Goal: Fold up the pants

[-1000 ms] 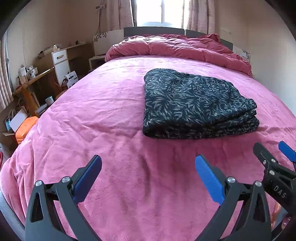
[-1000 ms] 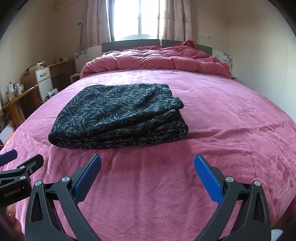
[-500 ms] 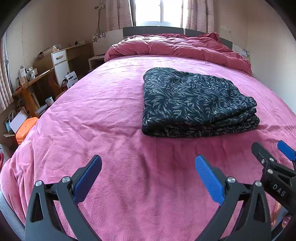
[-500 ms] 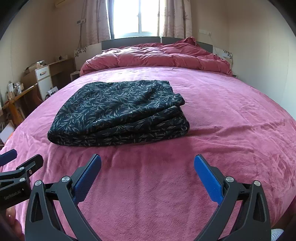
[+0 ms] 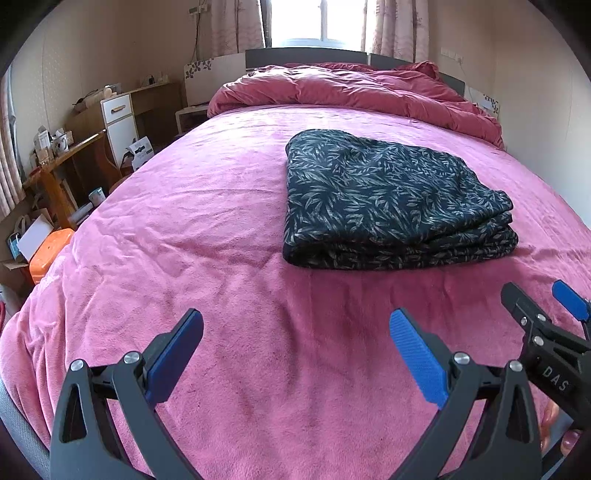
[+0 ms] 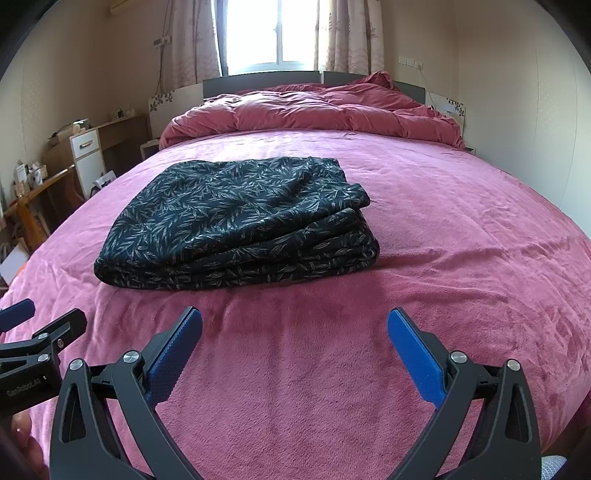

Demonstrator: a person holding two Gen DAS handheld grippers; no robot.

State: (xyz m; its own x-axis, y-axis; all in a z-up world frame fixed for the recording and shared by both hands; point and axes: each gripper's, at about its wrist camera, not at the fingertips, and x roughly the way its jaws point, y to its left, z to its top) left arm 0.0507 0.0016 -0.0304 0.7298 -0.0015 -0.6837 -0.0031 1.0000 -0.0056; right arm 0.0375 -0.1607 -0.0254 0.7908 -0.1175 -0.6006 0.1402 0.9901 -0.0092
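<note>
Both of my tongs hang over the near end of the bed with nothing in them. My left tongs (image 5: 295, 354) stand wide open, their blue pads (image 5: 175, 360) far apart above bare pink blanket (image 5: 207, 229), and the same goes for my right tongs (image 6: 294, 350), whose blue pads (image 6: 413, 360) are spread just as wide. From the left camera I can see the tip of the right tongs poking in at the lower right corner, and from the right camera the left tongs show at the lower left edge, so the two are side by side and close to each other.

The pants (image 5: 391, 199) lie folded into a thick, flat stack on the blanket, ahead of both tongs and apart from them. They are dark with a pale leaf print (image 6: 236, 218), and several layers show along the near edge. From the left tongs the stack sits ahead and to the right; from the right tongs it sits ahead and to the left.

Beyond the pants a rumpled red quilt (image 6: 314, 114) is heaped against the headboard (image 6: 258, 79), under a bright window (image 6: 273, 33). A desk (image 5: 62, 155) with clutter on it stands along the left wall.
</note>
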